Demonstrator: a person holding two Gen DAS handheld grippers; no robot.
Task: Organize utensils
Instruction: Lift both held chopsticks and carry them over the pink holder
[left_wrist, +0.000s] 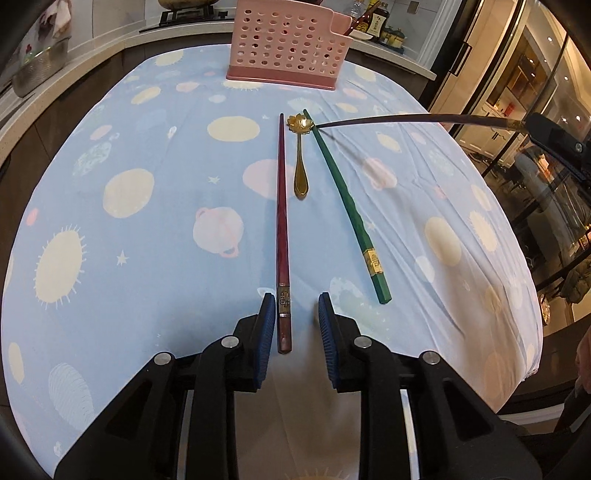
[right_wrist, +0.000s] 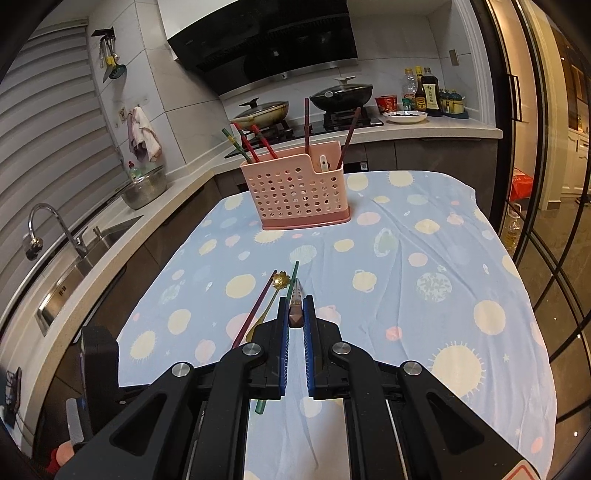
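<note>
Chopsticks and one spoon are what remain on my table (left_wrist: 110, 166), which is draped in a pale blue cloth printed with planets. Farthest left lies the long dark red wooden chopstick (left_wrist: 282, 221), its banded butt end sitting between the parted pads of my left claw (left_wrist: 297, 314), which is wide open and grips nothing yet. Just beside it rests the small gold metal spoon with a flower-shaped bowl (left_wrist: 301, 162), then the green chopstick with a gold band (left_wrist: 347, 206), slanting away. My right claw (right_wrist: 295, 314) is closed on a dark brown chopstick (left_wrist: 406, 121), lifted clear of the cloth, tip over the spoon's bowl. At the far edge stands the pink perforated plastic utensil holder (right_wrist: 299, 188), already holding several chopsticks. I judge the sorting over halfway done: four pieces left.
</note>
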